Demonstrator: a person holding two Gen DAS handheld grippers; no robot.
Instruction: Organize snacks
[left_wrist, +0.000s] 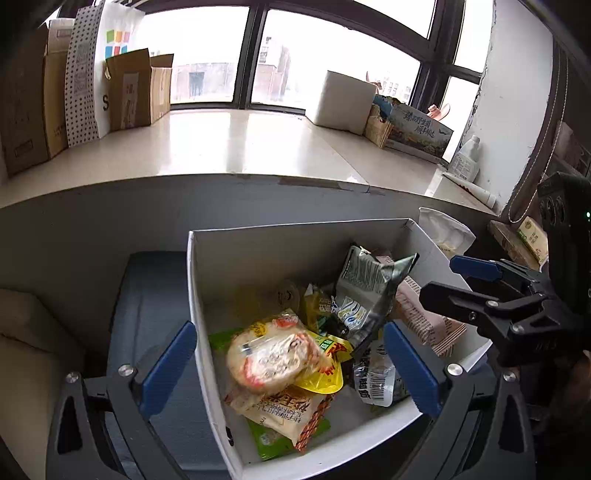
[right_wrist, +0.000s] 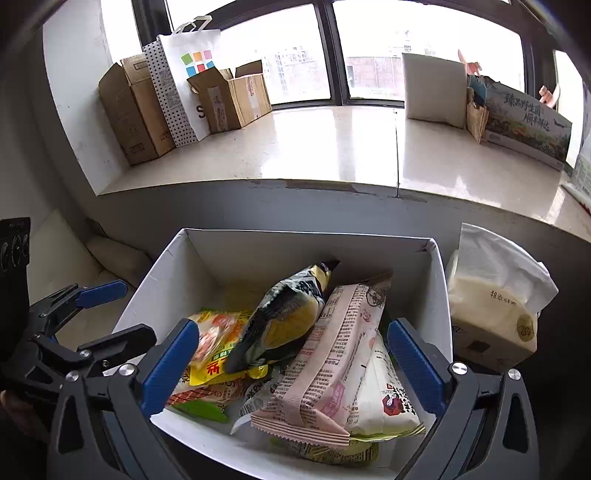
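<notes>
Right wrist view: both claws (right_wrist: 291, 363) (left_wrist: 291, 363) gape above box (right_wrist: 207, 254).

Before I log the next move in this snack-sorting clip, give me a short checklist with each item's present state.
1. Left gripper open and holding nothing: ok, jaws wide over the white box.
2. Right gripper open and holding nothing: ok, jaws wide above the packets.
3. Snacks inside the box: ok, the pink packet, the yellow and black packet and the round cake packet all lie in it.
4. Box upright, walls standing: ok.
5. Grippers apart from each other: ok, a gap shows between them in both views.
6. Snacks left outside the box: cannot tell; only a tissue pack shows beside it.
</notes>
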